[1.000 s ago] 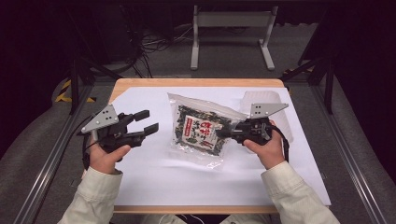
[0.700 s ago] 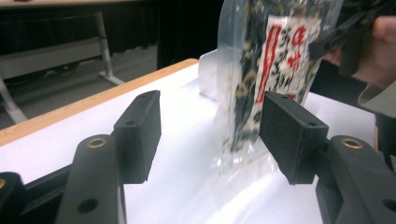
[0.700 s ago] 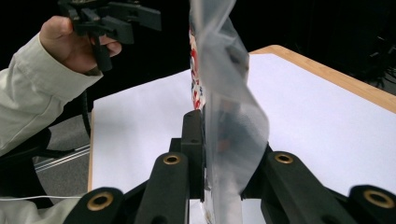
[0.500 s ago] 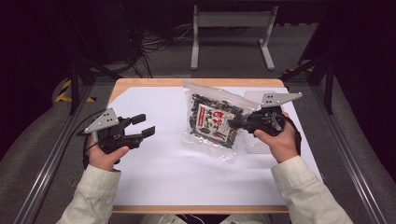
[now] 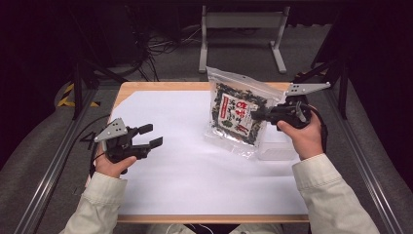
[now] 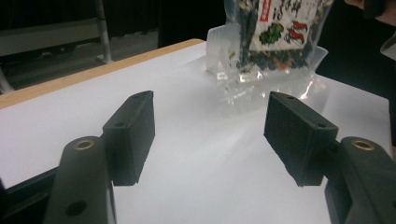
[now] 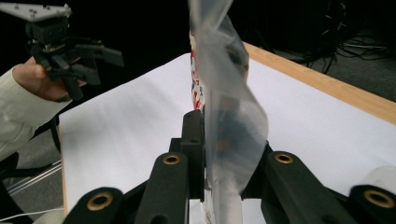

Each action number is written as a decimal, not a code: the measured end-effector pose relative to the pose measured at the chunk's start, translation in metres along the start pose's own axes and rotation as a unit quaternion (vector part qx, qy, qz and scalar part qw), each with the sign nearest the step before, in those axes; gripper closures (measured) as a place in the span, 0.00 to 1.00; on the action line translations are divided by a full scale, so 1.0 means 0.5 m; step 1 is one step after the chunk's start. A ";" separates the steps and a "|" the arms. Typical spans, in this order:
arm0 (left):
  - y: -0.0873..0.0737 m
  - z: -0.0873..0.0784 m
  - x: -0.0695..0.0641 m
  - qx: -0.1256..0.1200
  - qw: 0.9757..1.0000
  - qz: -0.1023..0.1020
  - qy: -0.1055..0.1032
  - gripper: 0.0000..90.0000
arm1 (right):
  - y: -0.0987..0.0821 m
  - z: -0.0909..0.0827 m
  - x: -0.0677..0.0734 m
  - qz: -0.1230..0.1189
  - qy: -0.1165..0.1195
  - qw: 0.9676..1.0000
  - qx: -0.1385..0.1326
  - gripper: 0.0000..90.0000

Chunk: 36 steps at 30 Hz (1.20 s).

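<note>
Item: clear plastic bag [image 5: 237, 113] of dark dried food with a red-and-white label. It hangs nearly upright over the right half of the table, its lower edge at or just above the white sheet [image 5: 195, 161].

Holder: right gripper [image 5: 257, 116], jaws pressed together on the bag's right edge; in the right gripper view the film [image 7: 229, 107] passes between the black jaws and stands up from them.

Also present: a clear empty container [image 5: 276, 150] on the sheet just beside the bag's lower right corner, under the right hand.

Left gripper [image 5: 152, 136]: jaws spread, having just been opening, nothing between them; well apart from the bag, low over the left side of the sheet. In its own view the bag [image 6: 275, 32] shows ahead.

Support: wooden table [image 5: 160, 87] covered by the sheet.

Handling note, as a judgement: the bag is limp and slippery, so the pinch should sit well in from the edge. If the left gripper is to take hold next, the free left edge, away from the contents, looks the best spot, approached level and closed on film only.
</note>
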<state>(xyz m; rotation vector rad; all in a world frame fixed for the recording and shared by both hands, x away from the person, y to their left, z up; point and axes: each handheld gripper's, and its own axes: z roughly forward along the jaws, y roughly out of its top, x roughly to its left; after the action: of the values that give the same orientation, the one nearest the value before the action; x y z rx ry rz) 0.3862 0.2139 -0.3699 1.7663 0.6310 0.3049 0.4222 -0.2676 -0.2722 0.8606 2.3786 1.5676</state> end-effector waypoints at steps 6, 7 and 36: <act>-0.015 0.009 0.012 0.009 1.000 -0.006 -0.004 0.38 | 0.013 -0.020 -0.020 0.007 -0.018 1.000 -0.004 0.86; -0.016 0.008 0.013 0.012 1.000 -0.007 -0.004 0.38 | 0.015 -0.024 -0.025 0.008 -0.023 1.000 -0.006 0.86; -0.031 0.016 0.024 0.026 0.999 -0.014 -0.016 0.39 | 0.031 -0.101 -0.106 0.030 -0.111 0.993 -0.024 0.86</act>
<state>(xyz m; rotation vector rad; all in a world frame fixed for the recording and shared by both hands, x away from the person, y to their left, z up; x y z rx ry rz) 0.3959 0.2168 -0.3885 1.8074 0.6457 0.2413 0.4492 -0.3321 -0.2456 1.0454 2.1703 1.4579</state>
